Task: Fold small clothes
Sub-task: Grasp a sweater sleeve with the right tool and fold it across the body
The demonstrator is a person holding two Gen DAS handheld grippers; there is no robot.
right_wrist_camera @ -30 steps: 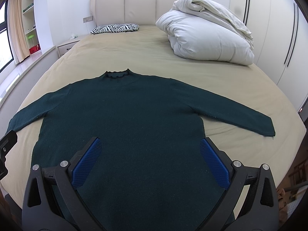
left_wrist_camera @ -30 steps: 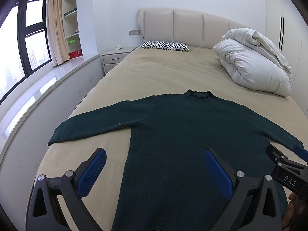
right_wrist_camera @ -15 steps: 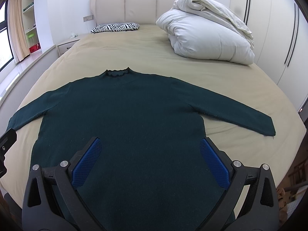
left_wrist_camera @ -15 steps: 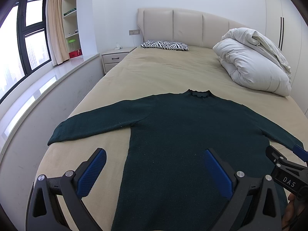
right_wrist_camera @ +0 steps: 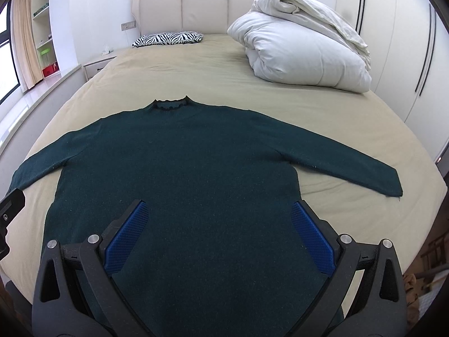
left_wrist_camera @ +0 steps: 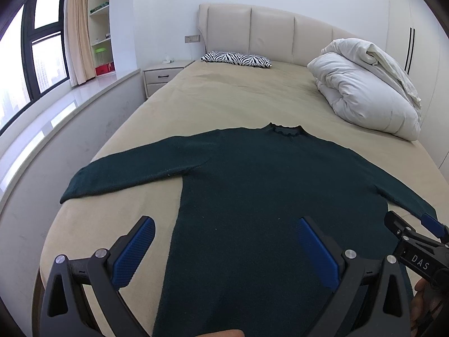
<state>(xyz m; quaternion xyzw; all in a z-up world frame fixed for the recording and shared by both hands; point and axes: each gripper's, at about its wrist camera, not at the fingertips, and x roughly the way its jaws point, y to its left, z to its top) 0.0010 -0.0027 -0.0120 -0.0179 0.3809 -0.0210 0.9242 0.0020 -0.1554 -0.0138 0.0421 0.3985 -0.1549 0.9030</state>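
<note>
The sweater [right_wrist_camera: 179,174] lies flat across the near end of the bed [right_wrist_camera: 202,84], sleeves spread left and right and collar toward the headboard [right_wrist_camera: 179,8], with a pillow [right_wrist_camera: 168,38] at the far left, a bundled duvet [right_wrist_camera: 300,53] at the far right, and a nightstand [left_wrist_camera: 164,80] left of the bed.

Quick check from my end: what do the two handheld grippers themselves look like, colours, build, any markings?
Both match: the left gripper and right gripper have black skeletal frames with triangular cut-outs, silver round bolt heads at the pivots, and long fingers faced with blue cross-hatched pads. Seen from the left wrist camera, the right gripper's black body carries white "DAS" lettering. No cables show.
</note>
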